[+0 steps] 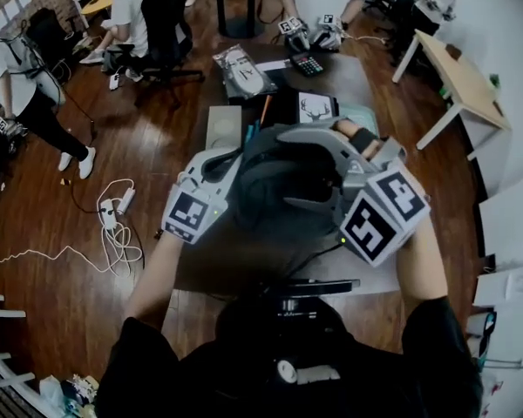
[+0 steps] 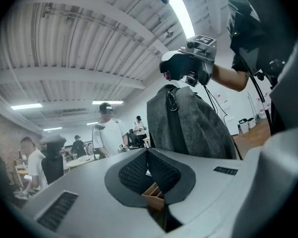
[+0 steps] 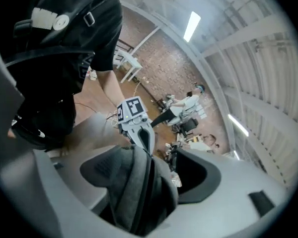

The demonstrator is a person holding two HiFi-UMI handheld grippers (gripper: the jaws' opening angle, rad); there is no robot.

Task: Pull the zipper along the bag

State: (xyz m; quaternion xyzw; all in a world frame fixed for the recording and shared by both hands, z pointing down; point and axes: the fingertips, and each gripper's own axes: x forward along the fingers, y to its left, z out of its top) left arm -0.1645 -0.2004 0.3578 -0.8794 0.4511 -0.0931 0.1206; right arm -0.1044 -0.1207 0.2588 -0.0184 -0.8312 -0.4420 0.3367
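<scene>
A person at a dark bench (image 1: 235,264) holds a tool in each hand, with a grey backpack (image 1: 279,185) upright on the bench between the two tools.
The left tool (image 2: 148,152) has its jaws pressed together and empty, aimed at the backpack from close by. The right tool (image 3: 151,165) has its jaws spread wide around the backpack's bunched top without clamping it.

Ahead of the left claw (image 2: 148,153), the bag (image 2: 198,125) is mottled charcoal grey with a black zipper band (image 2: 175,128). The left claw and the right claw (image 3: 154,156) are pale grey with black dotted pads (image 2: 134,171). Their cubes (image 1: 385,214) bear black-and-white squares.
</scene>
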